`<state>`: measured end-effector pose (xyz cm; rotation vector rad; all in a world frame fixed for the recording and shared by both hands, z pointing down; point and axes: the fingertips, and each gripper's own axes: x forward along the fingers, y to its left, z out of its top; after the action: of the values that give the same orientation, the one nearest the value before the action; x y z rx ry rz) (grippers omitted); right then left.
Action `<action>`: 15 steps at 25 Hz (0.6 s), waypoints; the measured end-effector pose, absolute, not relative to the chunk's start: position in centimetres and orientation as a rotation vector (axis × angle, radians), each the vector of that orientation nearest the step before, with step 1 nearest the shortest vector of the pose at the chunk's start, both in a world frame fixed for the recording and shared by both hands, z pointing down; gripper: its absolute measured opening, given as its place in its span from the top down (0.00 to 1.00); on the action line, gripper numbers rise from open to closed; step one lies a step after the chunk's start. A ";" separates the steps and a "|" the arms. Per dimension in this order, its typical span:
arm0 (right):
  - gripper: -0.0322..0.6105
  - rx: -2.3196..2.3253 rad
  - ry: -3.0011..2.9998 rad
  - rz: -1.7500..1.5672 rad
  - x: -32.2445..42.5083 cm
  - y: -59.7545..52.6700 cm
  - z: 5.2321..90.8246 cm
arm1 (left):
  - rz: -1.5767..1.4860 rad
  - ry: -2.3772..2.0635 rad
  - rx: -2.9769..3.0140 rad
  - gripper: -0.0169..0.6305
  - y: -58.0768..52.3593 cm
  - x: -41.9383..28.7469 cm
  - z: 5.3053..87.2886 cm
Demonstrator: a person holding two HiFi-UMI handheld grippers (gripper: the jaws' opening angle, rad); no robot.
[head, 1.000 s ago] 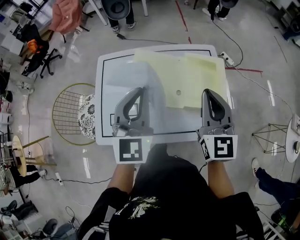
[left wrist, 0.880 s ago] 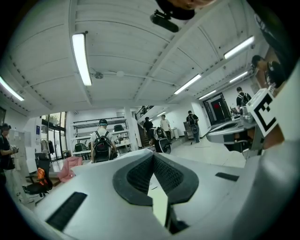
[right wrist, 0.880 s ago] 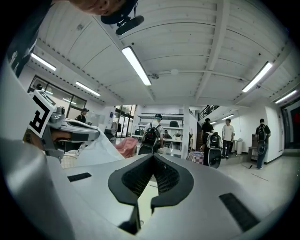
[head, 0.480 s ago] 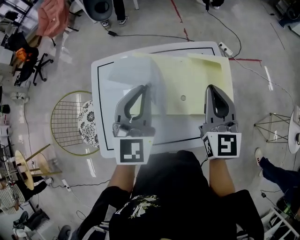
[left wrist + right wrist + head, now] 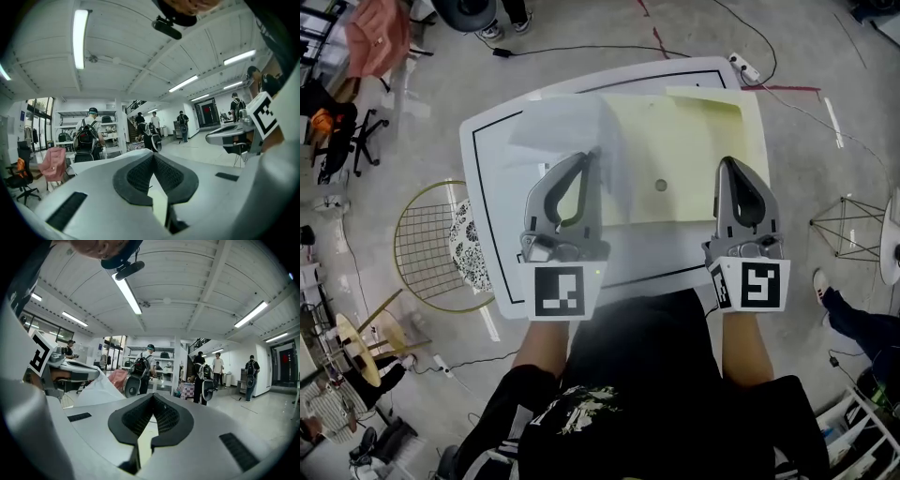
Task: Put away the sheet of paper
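Left gripper [image 5: 594,157]: jaws pressed together, apparently pinching edge of white sheet of paper [image 5: 558,131], which is raised off table [image 5: 483,216], likely for transfer to yellow folder [image 5: 675,155] at its 3 o'clock.
Right gripper [image 5: 737,165]: jaws pressed together, nothing between; hovers at folder's right edge.
Right gripper view shows sheet standing up at 9 o'clock; head view flattens it.

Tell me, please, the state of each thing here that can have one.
Left gripper: fingers closed on the white sheet.
White sheet: pinched at one edge, lifted off the table.
Right gripper: fingers closed; whether they hold the folder, I cannot tell.
Yellow folder: lying flat on the table.
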<state>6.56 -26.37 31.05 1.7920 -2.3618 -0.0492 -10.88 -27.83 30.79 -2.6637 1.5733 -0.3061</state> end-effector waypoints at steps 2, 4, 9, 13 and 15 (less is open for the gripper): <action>0.95 1.779 -2.361 -0.030 7.1 -26.7 31.8 | -0.297 1.581 -2.673 0.97 -28.0 -10.1 31.2; 0.95 1.768 -2.366 -0.016 7.7 -26.9 32.3 | -0.304 1.571 -2.688 0.97 -28.0 -9.1 31.7; 0.95 1.735 -2.389 0.003 8.8 -27.7 32.7 | -0.329 1.502 -2.759 0.97 -28.4 -5.6 32.3; 0.95 1.722 -2.388 0.042 9.9 -28.2 33.9 | -0.297 1.450 -2.863 0.97 -28.0 -3.1 32.2; 0.95 1.710 -2.393 0.062 9.8 -28.3 34.5 | -0.349 1.421 -2.902 0.97 -27.5 -2.7 33.1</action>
<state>9.79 -28.31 34.52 1.7098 -2.3933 0.0618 -2.70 -27.53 33.12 -2.9021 1.4215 -0.3492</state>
